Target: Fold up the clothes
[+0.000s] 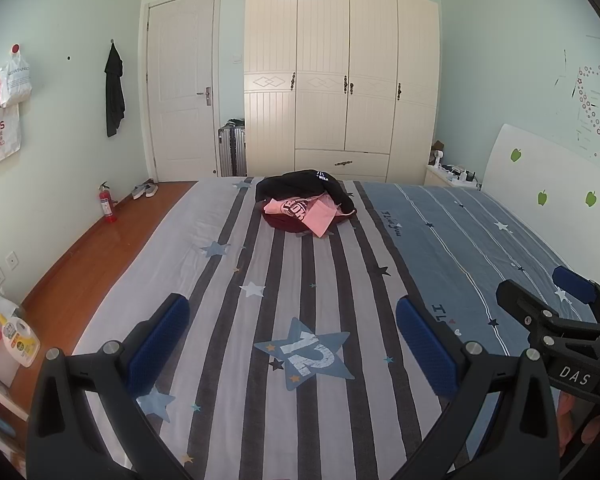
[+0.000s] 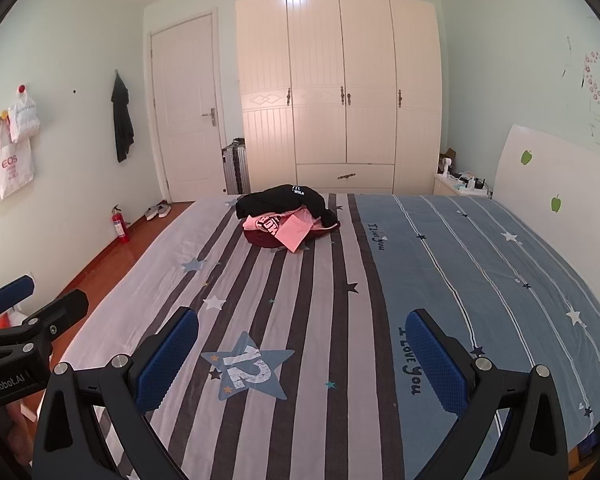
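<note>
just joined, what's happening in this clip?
A person holds a gripper in each hand over a striped bed. The left gripper and right gripper are both open and empty. The pile of clothes, black, pink and dark red, sits unfolded at the bed's far side, out of contact with either. Folding hasn't started.

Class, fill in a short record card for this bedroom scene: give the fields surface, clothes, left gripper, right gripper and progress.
surface: striped bed
clothes: pile of clothes at the bed's far end, black garment on top, pink garment and dark red one beneath, unfolded
left gripper: open, empty, above the bed
right gripper: open, empty, above the bed
progress: folding not begun
</note>
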